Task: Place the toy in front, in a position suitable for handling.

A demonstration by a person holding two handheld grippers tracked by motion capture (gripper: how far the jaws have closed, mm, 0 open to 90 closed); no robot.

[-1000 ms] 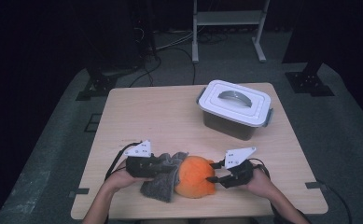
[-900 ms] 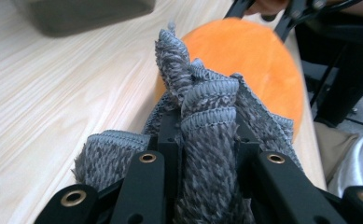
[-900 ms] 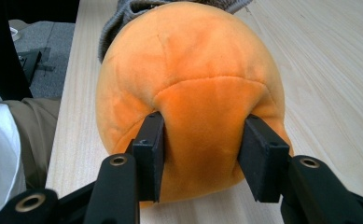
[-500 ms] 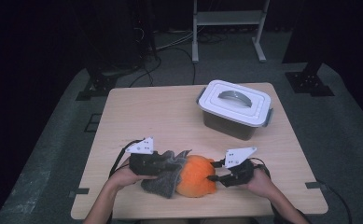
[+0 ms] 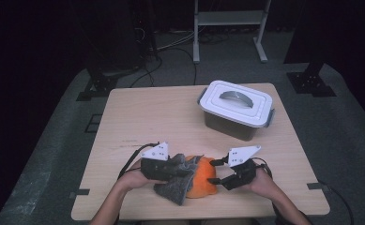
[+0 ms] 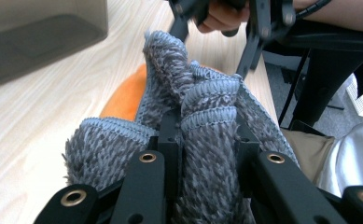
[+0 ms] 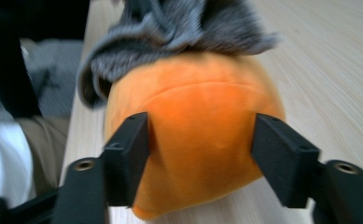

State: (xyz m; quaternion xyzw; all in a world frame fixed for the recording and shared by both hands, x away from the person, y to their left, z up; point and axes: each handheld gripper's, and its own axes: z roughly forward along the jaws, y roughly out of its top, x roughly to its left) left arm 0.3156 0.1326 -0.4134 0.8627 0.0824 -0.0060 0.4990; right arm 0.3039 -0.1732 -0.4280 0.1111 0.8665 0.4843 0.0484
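Observation:
An orange plush toy [image 5: 203, 183] lies near the table's front edge, with a grey fuzzy knitted cloth [image 5: 174, 188] draped over its left side. My left gripper [image 5: 186, 169] is shut on a bunched fold of that grey cloth [image 6: 207, 107], and the orange plush [image 6: 125, 95] shows behind it. My right gripper [image 5: 214, 172] faces the plush from the right. Its jaws have just been opening and now stand on either side of the orange plush [image 7: 198, 93] without pinching it. The grey cloth [image 7: 179, 28] covers the plush's far end.
A white lidded box [image 5: 236, 108] with a grey handle stands at the back right of the wooden table [image 5: 152, 117]. A metal stand [image 5: 227, 18] and cables lie on the dark floor beyond. The person's lap is just below the table's front edge.
My left gripper has shifted to the right with the grey cloth, drawing it further onto the plush. The right gripper's jaws have spread apart from the plush; that hand stayed put.

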